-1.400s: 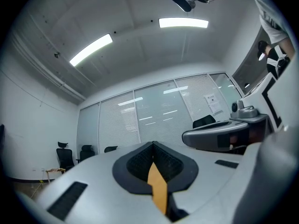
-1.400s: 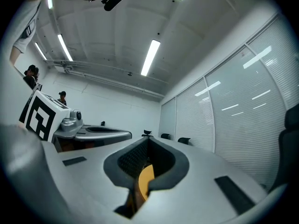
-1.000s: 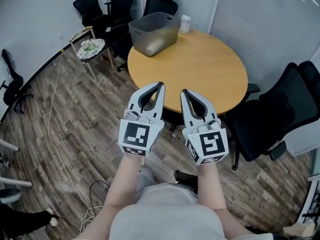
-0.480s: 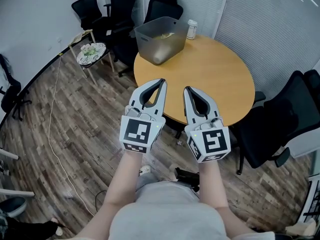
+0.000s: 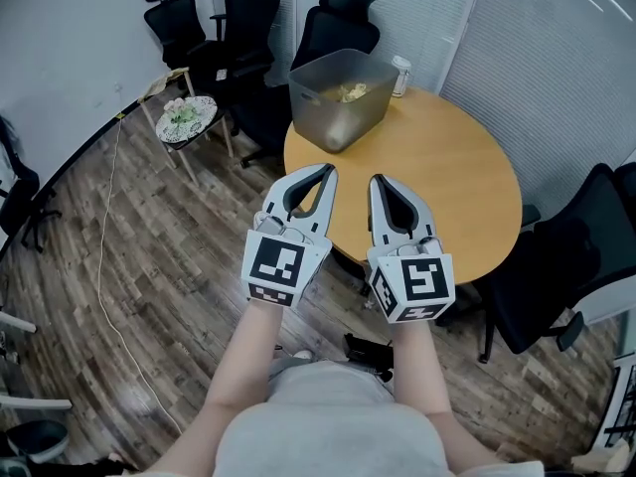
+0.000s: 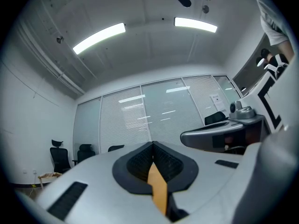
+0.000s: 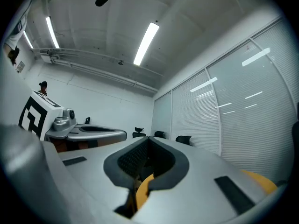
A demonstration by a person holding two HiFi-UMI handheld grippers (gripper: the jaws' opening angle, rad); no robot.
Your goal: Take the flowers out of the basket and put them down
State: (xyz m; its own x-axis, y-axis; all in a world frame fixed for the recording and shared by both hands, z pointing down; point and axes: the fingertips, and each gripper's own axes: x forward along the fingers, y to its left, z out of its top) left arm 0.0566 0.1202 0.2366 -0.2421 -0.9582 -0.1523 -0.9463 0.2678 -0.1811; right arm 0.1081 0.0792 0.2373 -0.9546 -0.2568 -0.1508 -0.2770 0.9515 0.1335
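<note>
A grey plastic basket stands at the far left of the round wooden table, with pale flowers showing inside it. My left gripper and my right gripper are held side by side in front of the table's near edge, both shut and empty, well short of the basket. In the left gripper view the left gripper has its jaws pressed together with only ceiling, blinds and a sliver of tabletop beyond. The right gripper in its own view is likewise shut on nothing.
A small white bottle stands behind the basket. Black office chairs crowd the far side and another chair sits at the table's right. A small side table with flowers stands to the left. A cable runs across the wood floor.
The person has walked toward the table: table and basket have come nearer and shifted right in the head view. Both grippers stay shut and side by side.
</note>
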